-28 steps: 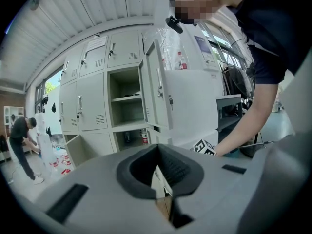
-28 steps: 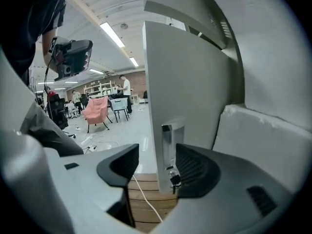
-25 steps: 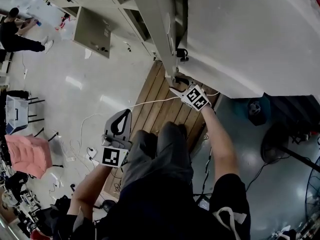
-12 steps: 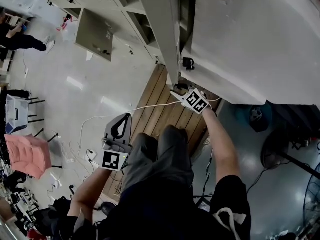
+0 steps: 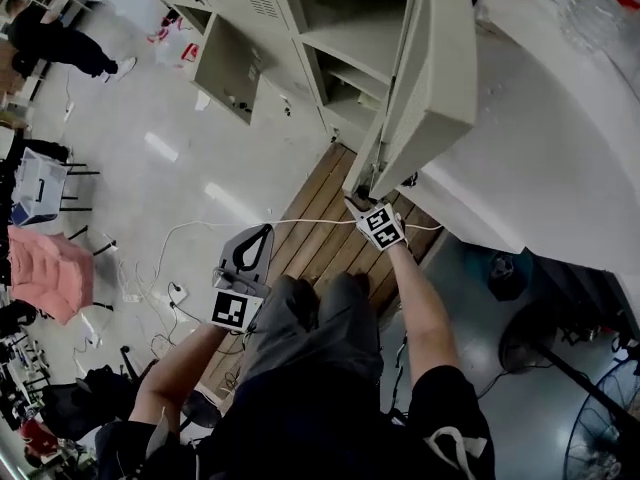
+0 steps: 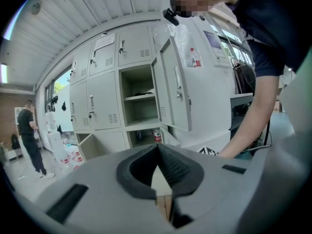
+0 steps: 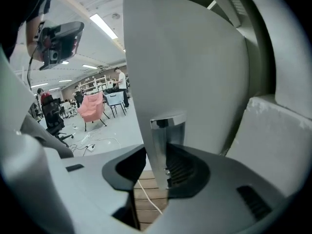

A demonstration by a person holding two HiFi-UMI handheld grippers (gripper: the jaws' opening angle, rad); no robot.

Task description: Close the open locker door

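The beige locker door (image 5: 430, 78) stands open in front of its compartment with shelves (image 5: 355, 28). My right gripper (image 5: 360, 204) is at the door's lower edge. In the right gripper view the door (image 7: 185, 57) runs up from between the jaws, which are shut on its chrome handle (image 7: 163, 145). My left gripper (image 5: 260, 232) hangs low by my left leg, shut and holding nothing. The left gripper view looks past the left gripper (image 6: 158, 148) at the open door (image 6: 175, 89) and compartment (image 6: 139, 99).
A large white covered thing (image 5: 560, 138) stands right behind the door. Wooden boards (image 5: 320, 233) with a white cable (image 5: 300, 220) lie in front of the lockers. A lower locker door (image 5: 225, 68) is also open. A pink chair (image 5: 45, 273) and a person (image 5: 60, 43) are at left.
The door has swung away from the white covered thing, with my right gripper still at its lower edge. My view has tilted up to show the shelves. The left gripper has stayed by my leg.
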